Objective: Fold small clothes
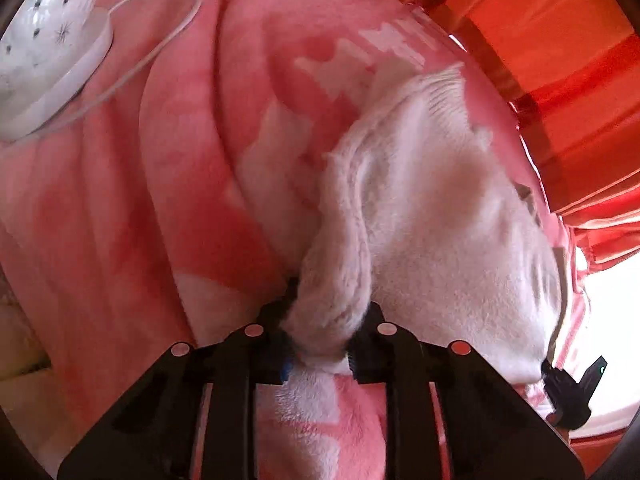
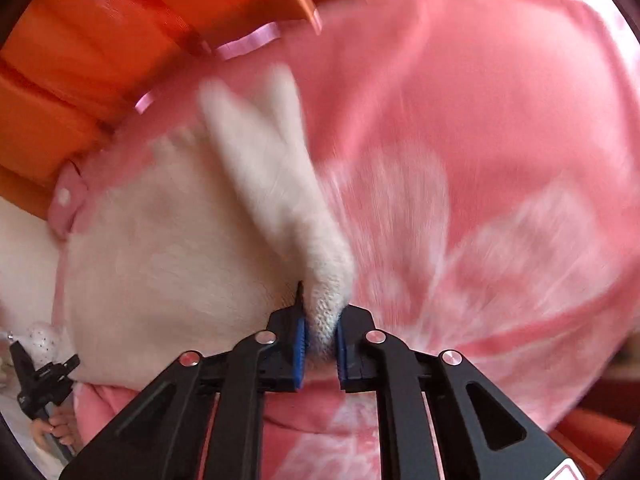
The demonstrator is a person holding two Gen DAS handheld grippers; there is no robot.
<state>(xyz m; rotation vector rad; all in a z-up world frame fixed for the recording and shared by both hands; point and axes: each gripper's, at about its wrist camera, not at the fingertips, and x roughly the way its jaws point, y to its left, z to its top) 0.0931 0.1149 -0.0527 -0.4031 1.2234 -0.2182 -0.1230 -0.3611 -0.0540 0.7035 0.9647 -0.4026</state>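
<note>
While the left gripper pinched a bunched corner of the white fleece garment between its fingers, the rest of that garment lay spread over the pink-and-white blanket, reaching toward the orange curtain at the blanket's far edge. To the left of the garment and well apart from it, a white domed lamp with star-shaped holes rested on the blanket, its white cable looping across the pink pile. At the garment's right corner the black tip of the right gripper showed.

From the right wrist view, the right gripper was clamped on another corner of the garment, the fabric squeezed between the blue pads. A narrow flap of the garment rose from that grip toward the curtain. Pink ribbon loops lay along the blanket's edge beside the curtain. The left gripper appeared low at the left edge, at the garment's border. This view was blurred.
</note>
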